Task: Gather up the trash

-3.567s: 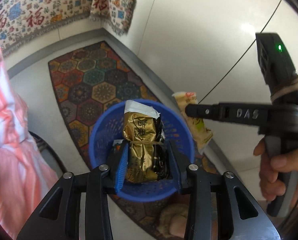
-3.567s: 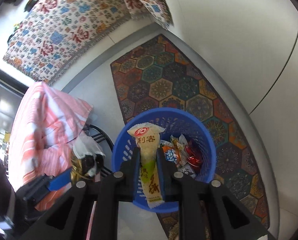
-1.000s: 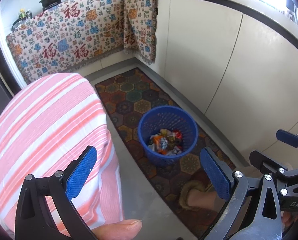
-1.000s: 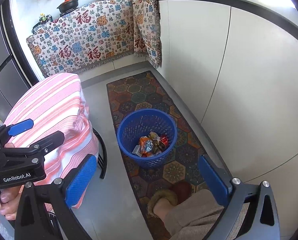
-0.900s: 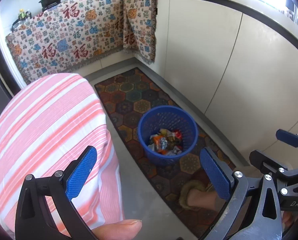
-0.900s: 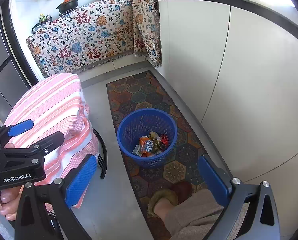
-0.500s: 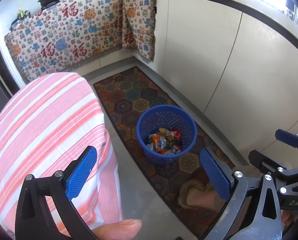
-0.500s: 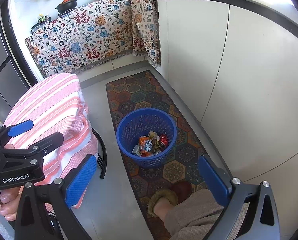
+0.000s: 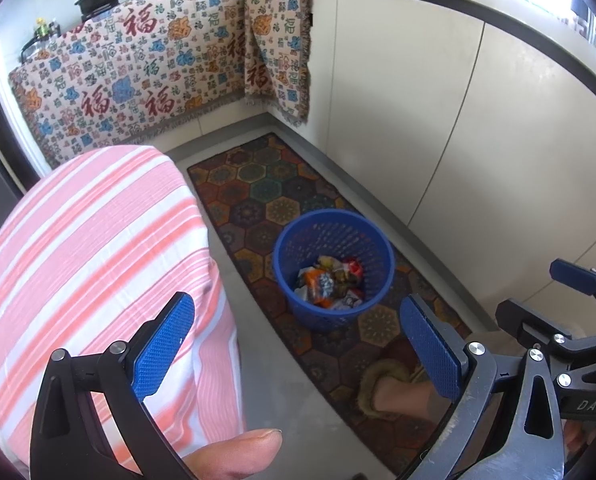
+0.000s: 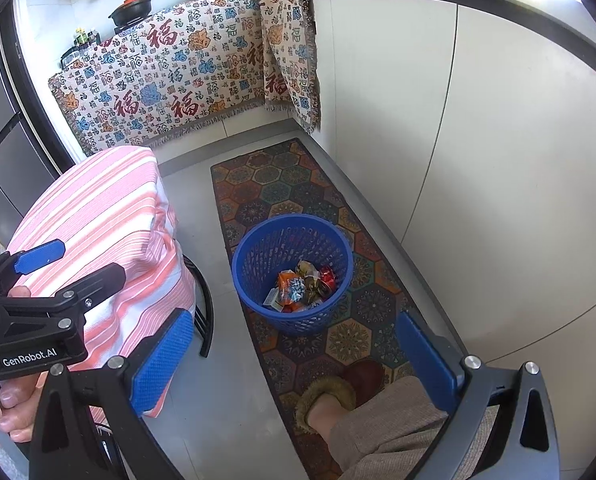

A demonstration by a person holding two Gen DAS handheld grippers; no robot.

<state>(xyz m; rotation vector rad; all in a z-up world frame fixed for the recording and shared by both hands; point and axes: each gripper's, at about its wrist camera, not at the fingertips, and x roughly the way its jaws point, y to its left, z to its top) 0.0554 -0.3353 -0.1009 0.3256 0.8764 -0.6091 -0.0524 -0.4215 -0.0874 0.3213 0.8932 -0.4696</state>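
A blue mesh waste basket (image 9: 334, 240) (image 10: 292, 236) stands on a patterned floor mat (image 9: 258, 188) (image 10: 274, 184). Several crumpled snack wrappers (image 9: 328, 280) (image 10: 300, 286) lie in its bottom. My left gripper (image 9: 296, 344) hangs high above the floor, open wide, its blue pads (image 9: 164, 346) bare. My right gripper (image 10: 294, 354) is likewise open and empty, well above and nearer than the basket. Each gripper shows at the edge of the other's view: the right gripper (image 9: 570, 300) on the right, the left gripper (image 10: 38, 276) on the left, held by a hand.
A table under a pink-striped cloth (image 9: 82, 264) (image 10: 98, 220) stands left of the basket, on dark metal legs (image 10: 204, 312). White cabinet fronts (image 10: 478, 140) run along the right. A patterned cloth (image 9: 146, 80) hangs at the back below pans. A person's slippered foot (image 10: 330, 396) rests on the mat.
Since 3.6 s ago both grippers let go of their wrappers into the basket, opened and rose far above it. Over the last second the views barely shift.
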